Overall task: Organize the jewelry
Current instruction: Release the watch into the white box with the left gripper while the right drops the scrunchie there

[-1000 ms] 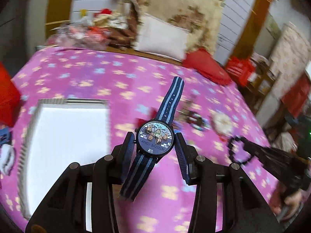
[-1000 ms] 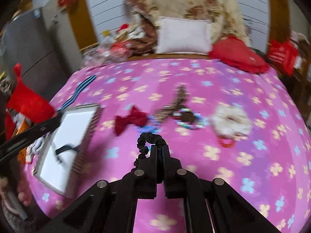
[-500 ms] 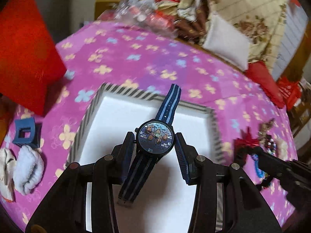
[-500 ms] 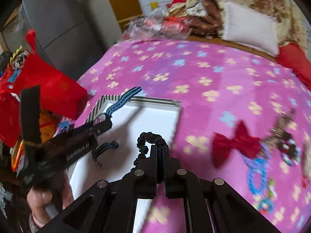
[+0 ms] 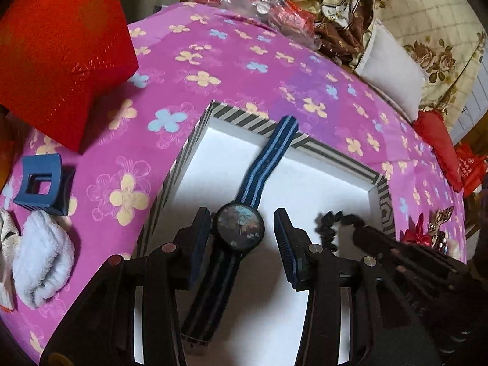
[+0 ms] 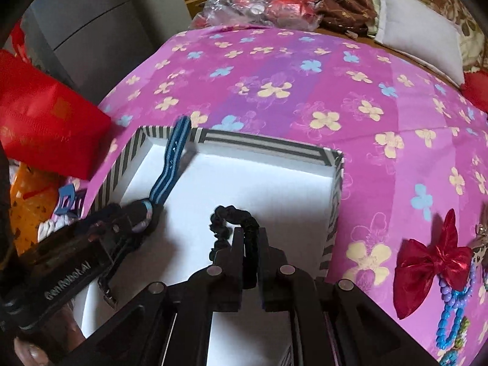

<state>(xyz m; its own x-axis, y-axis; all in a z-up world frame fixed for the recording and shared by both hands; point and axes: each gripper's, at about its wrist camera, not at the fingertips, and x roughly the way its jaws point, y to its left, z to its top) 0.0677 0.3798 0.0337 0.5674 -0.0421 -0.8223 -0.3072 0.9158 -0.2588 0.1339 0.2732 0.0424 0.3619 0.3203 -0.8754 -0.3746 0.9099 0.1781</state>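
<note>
Nearest to me, my right gripper (image 6: 251, 235) is closed on the black scrunchie (image 6: 231, 213). Its jaws have just opened a little, but the band is between them and hangs over the white floor of the box (image 6: 262, 143), toward its right side. My left gripper (image 5: 241, 218) is clamped on the case of the watch (image 5: 239, 227), low over the floor; farther off, the strap end lies across the far rim, close to the far left corner. I judge this is the placing step. Next I must open both grippers, then lift straight up without catching strap or band.
</note>
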